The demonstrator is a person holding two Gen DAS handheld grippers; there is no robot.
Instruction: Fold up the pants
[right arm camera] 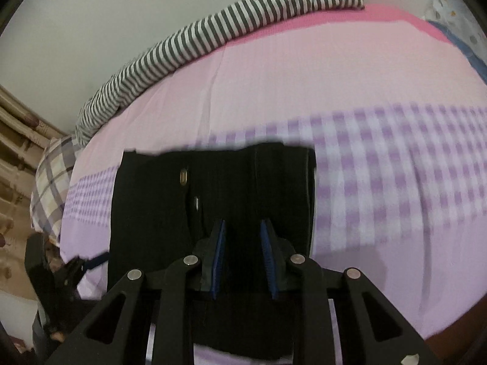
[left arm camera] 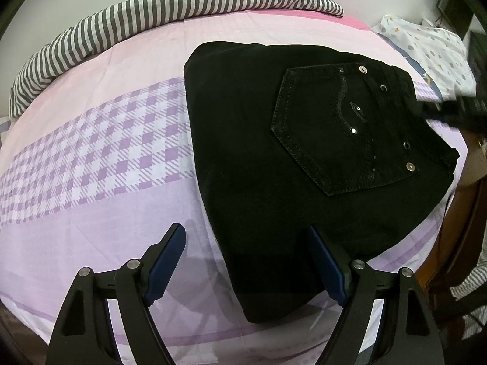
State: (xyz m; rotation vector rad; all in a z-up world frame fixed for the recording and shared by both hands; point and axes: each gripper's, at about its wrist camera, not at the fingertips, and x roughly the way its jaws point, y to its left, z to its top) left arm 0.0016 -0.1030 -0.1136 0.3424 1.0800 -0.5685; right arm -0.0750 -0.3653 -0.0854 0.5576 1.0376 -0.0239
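Black pants (left arm camera: 258, 158) are laid folded on the pink-and-purple checked bed sheet (left arm camera: 91, 158), back pocket (left arm camera: 328, 133) up. Left gripper (left arm camera: 246, 261) is held just above the near edge, fingers spread wide, nothing pinched. Right gripper (right arm camera: 243, 258) is set over the pants, fingers narrowed with black fabric between; contact cannot be confirmed. Striped duvet (left arm camera: 152, 15) is bunched at the far side.

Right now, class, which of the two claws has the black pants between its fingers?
The right claw: its narrow fingers straddle the black pants. The left claw stands wide, holding nothing.
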